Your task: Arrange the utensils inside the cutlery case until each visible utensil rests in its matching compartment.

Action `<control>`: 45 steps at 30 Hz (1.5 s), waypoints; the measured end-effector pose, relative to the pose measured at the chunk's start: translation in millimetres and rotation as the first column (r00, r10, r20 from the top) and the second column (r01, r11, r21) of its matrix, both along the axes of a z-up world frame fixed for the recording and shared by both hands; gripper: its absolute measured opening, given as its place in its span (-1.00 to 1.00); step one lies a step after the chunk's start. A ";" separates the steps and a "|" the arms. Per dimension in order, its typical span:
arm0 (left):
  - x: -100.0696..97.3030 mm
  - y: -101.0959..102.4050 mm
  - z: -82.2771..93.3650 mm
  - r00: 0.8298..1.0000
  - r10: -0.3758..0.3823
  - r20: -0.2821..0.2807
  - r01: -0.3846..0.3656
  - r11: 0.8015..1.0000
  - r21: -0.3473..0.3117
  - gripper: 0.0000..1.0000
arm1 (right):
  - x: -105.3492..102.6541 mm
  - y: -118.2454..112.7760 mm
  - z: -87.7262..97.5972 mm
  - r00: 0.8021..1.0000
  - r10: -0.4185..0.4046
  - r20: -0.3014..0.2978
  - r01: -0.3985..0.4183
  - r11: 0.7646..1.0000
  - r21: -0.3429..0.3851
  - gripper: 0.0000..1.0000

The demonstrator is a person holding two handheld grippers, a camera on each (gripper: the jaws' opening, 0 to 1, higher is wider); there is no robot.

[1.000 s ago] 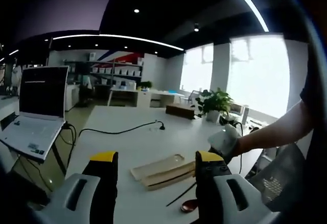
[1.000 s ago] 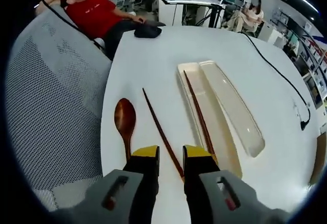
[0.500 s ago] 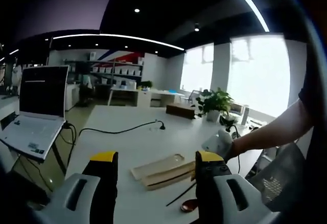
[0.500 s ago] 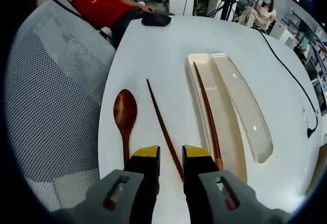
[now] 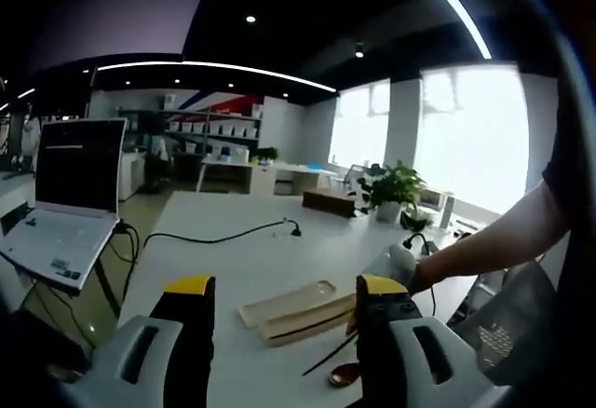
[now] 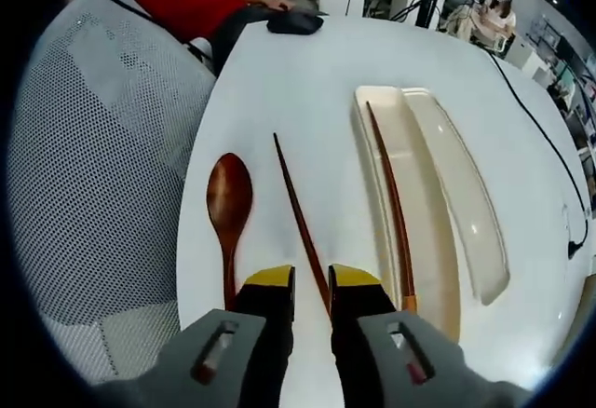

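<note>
— Where do your utensils sit against the cutlery case (image 6: 424, 212)?

— One chopstick (image 6: 391, 198) lies inside the case, in its compartment nearer the spoon. Your second chopstick (image 6: 298, 212) rests on the white table (image 6: 307, 82) just beside the case, and the wooden spoon (image 6: 228, 208) lies beyond that chopstick, near the table edge.

— And your grippers?

— Your right gripper (image 6: 311, 278) hangs over the near end of the loose chopstick, jaws a narrow gap apart, the stick passing between the tips; whether they touch it, I cannot tell. Your left gripper (image 5: 284, 287) is spread wide with nothing in it, the case (image 5: 296, 307) lying just past its jaws.
</note>
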State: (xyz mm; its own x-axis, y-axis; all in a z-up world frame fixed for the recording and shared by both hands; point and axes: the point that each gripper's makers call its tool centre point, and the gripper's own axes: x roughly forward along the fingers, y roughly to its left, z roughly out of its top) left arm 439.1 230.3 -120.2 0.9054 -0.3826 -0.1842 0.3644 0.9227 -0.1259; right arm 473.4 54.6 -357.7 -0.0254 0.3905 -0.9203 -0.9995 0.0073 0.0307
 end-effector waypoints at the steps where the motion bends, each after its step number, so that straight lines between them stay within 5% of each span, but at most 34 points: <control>1: 0.0 -0.1 0.0 1.000 0.000 0.000 0.000 1.000 -0.002 0.26 | -0.4 -0.1 -0.9 1.000 0.003 -0.001 -0.003 1.000 -0.003 -0.78; 9: 0.2 -1.1 -1.0 1.000 -0.004 -0.005 0.004 1.000 -0.001 0.26 | -1.8 0.0 -2.9 0.992 0.115 0.049 -0.112 0.991 -0.066 -0.90; 20: 0.2 -3.0 -1.4 1.000 -0.011 -0.005 0.011 1.000 0.009 0.26 | -3.4 1.1 -4.0 0.989 0.138 0.055 -0.129 0.981 -0.142 -0.98; 45: 0.2 -1.0 -1.6 1.000 -0.006 -0.009 0.006 1.000 0.007 0.26 | -3.7 -0.4 -3.6 0.999 0.043 0.020 -0.039 0.988 -0.150 -1.00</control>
State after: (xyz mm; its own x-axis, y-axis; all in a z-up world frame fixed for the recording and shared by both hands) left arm 439.4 229.3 -121.8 0.9013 -0.3871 -0.1947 0.3691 0.9212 -0.1230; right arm 469.7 54.2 -361.3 -0.0162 0.2474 -0.9688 -0.9995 -0.0307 0.0088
